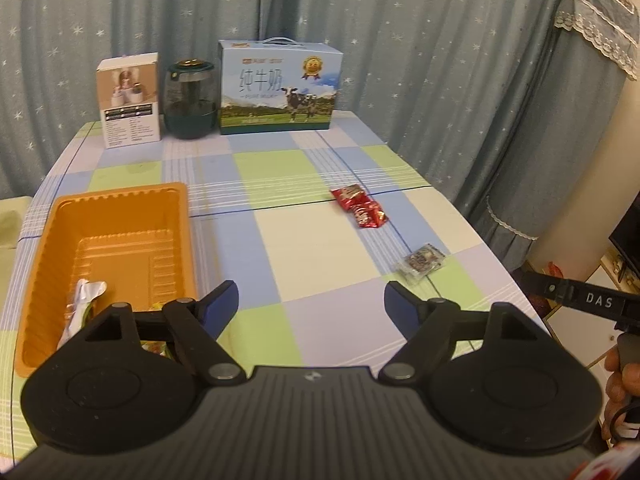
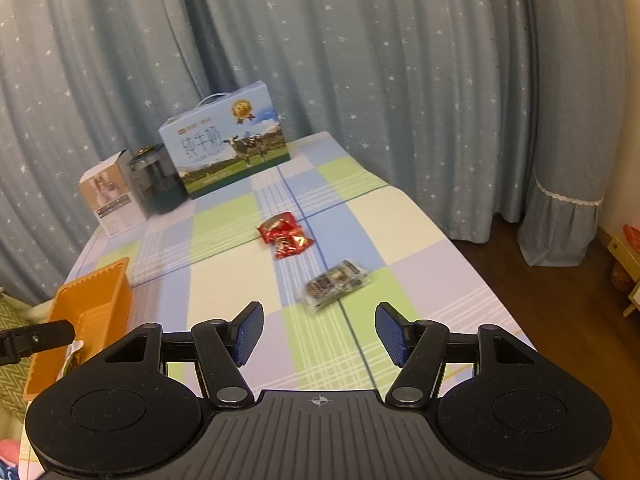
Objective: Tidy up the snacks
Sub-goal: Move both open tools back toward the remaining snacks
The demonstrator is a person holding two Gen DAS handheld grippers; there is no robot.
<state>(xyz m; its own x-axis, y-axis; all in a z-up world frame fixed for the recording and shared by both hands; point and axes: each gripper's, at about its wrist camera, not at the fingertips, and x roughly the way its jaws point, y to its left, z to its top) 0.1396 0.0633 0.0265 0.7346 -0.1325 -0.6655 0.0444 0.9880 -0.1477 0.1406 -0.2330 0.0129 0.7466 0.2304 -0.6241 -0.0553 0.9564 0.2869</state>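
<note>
Both of my tools are empty: the left hand-held gripper (image 1: 311,300) has its jaws well apart over the counter (image 1: 320,240), and the right hand-held gripper (image 2: 319,332) also has its jaws apart with nothing between them.

The snacks left to sort lie loose on the checked cloth. The red packets (image 2: 285,236) sit together in a small heap mid-counter, and the clear-wrapped snack (image 2: 335,286) lies nearer to me, just ahead of my right jaws. The orange tray (image 1: 108,248) stands at the left edge.

I judge all of these to be light, crinkly and a bit slippery; the wrappers should give under the pads, so I would pinch across the narrow width of the body, not a loose sealed end, and squeeze gently.

The left view looks down into the tray and shows a silver-wrapped snack (image 1: 82,304) already lying in it, which the right view barely catches behind the tray wall. The right view gives the closer look at the clear packet and shows the floor beyond the counter's right edge.
</note>
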